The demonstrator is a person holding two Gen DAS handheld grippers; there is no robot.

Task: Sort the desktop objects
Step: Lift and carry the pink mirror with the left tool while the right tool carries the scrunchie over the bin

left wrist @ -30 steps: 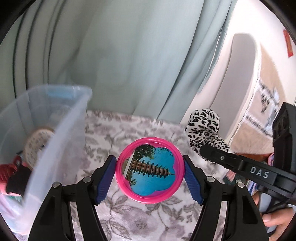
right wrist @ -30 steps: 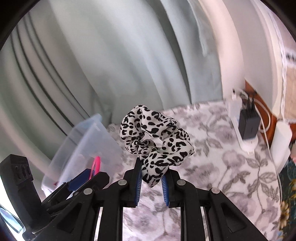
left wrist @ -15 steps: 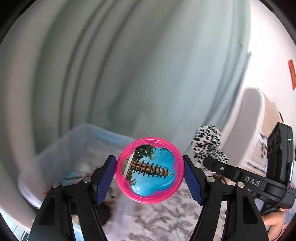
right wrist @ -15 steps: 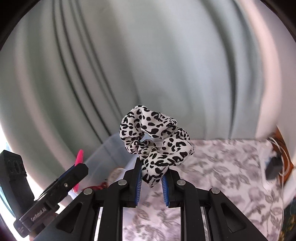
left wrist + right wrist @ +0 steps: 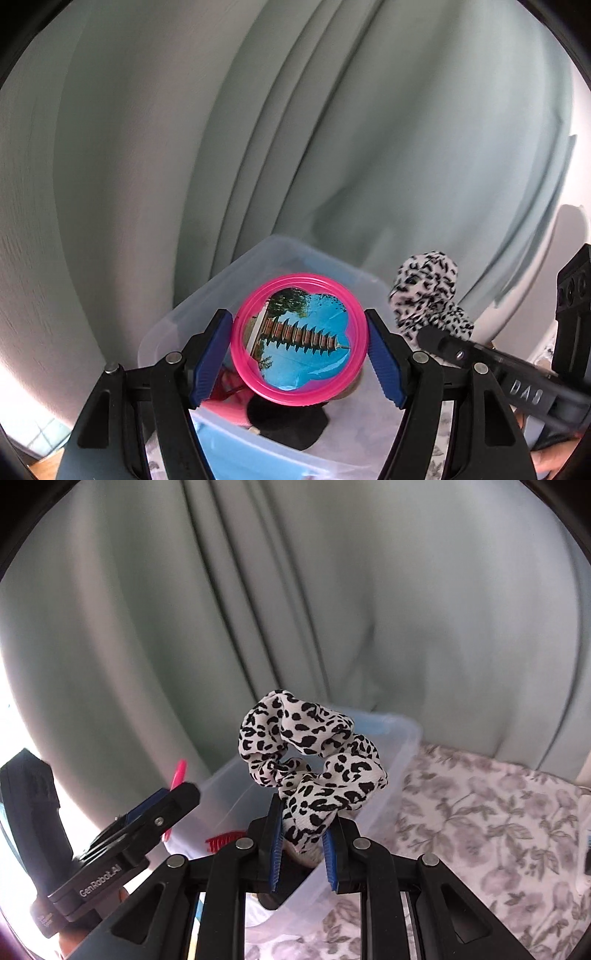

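My left gripper [image 5: 300,338] is shut on a round pink-rimmed disc [image 5: 300,338] with a pagoda picture, held upright over a clear plastic bin [image 5: 177,325]. My right gripper [image 5: 301,843] is shut on a black-and-white leopard-print scrunchie [image 5: 310,760], held above the same bin [image 5: 399,753]. In the left wrist view the scrunchie [image 5: 428,295] and the right gripper's black body show at the right. In the right wrist view the left gripper [image 5: 173,799] and the disc's pink edge [image 5: 178,773] show at the left.
Inside the bin lie a red comb-like item [image 5: 221,842], a pink item [image 5: 229,402] and a black object [image 5: 288,424]. The bin stands on a floral tablecloth [image 5: 480,830]. A pale green curtain [image 5: 295,129] hangs close behind. A white object [image 5: 583,849] lies at the far right.
Both grippers have swung left from over the tablecloth to above the bin, each keeping its grip. The bin has come from the left edge to the middle of both views.
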